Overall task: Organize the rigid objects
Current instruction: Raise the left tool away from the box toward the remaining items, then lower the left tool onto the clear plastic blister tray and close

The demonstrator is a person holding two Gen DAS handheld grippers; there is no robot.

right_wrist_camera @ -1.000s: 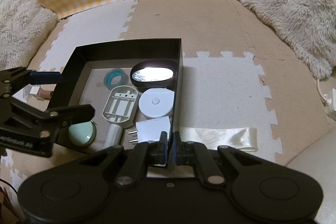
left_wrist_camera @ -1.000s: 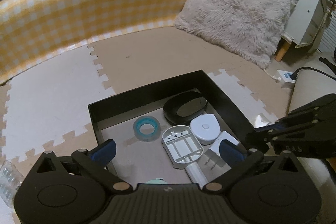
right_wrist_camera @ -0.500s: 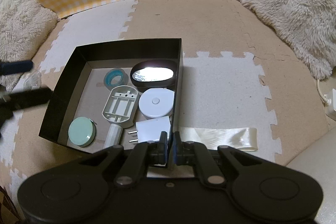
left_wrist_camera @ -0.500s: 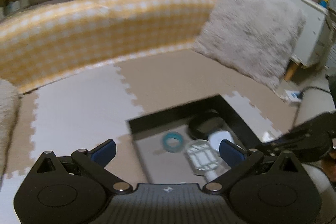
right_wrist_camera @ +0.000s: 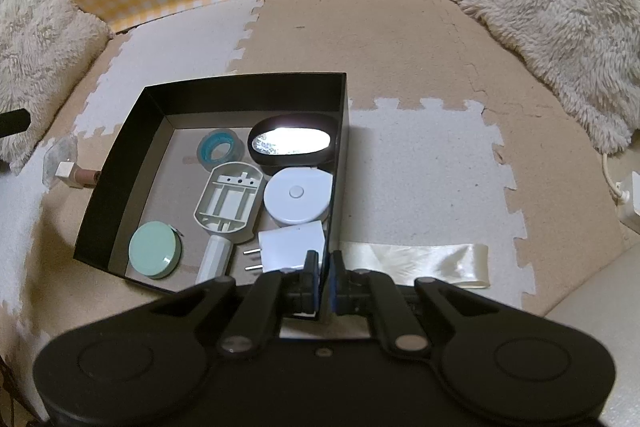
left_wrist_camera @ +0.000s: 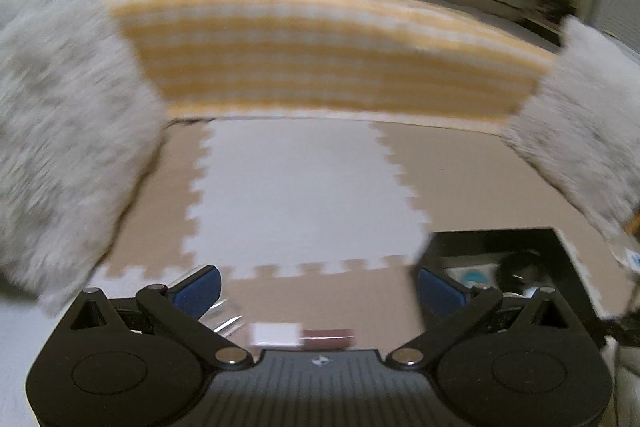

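The right claw (right_wrist_camera: 325, 277) is clenched on the near wall of the black open cardboard box (right_wrist_camera: 240, 89), pinning it in place on the foam puzzle floor mat (right_wrist_camera: 420, 155). The left claw (left_wrist_camera: 318, 285) is spread wide with nothing in it. Just under it, at 6 o'clock in its view, lies a small stick with a white cap and a brown body (left_wrist_camera: 301, 334), next to a clear crinkly plastic thing (left_wrist_camera: 224, 317). From the right side, that stick sits at 9 o'clock, just outside the box wall. I think the stick is the next thing to pick up. To do it well, line both pads across the thin body, squeeze gently, lift it over the wall, and set it in the bare spot by the round mint green case (right_wrist_camera: 154, 249).
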